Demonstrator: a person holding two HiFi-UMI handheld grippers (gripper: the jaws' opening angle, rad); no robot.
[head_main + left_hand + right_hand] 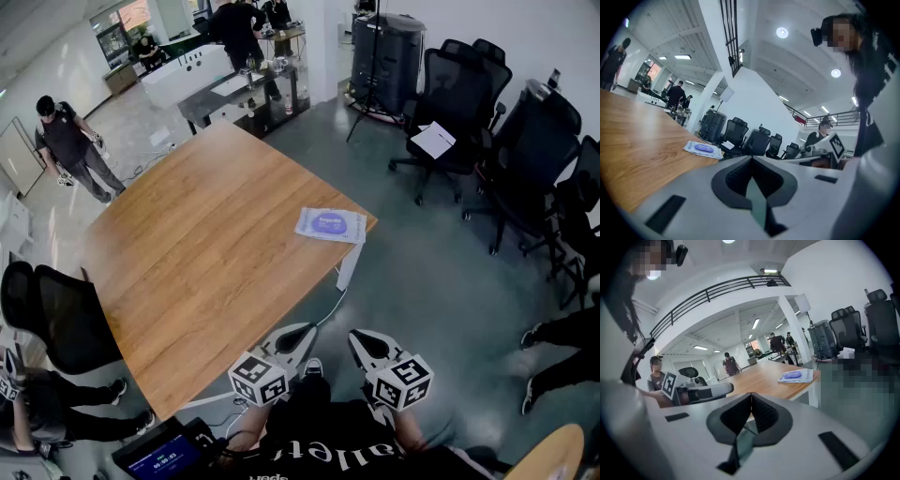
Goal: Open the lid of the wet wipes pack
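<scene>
Wet wipes pack (330, 224): lies flat on the table near its far right corner, close to the edge.
Lid (792, 375): a purple oval on top of the pack, lying flat and closed.
Left gripper (302, 331): held low by the person's body, just off the near edge of the table. Its jaws are pressed together with nothing between them, and it is well apart from the pack.
Right gripper (359, 339): just beside the left one, over the grey floor (422, 281). Its jaws are also clenched together and empty, and it is well apart from the pack.
Table (206, 253): a wooden top, with only the pack on the part in view.
Office chairs (459, 103): black, grouped on the floor to the right of the table.
Person (70, 145): stands beyond the table's far left side.
</scene>
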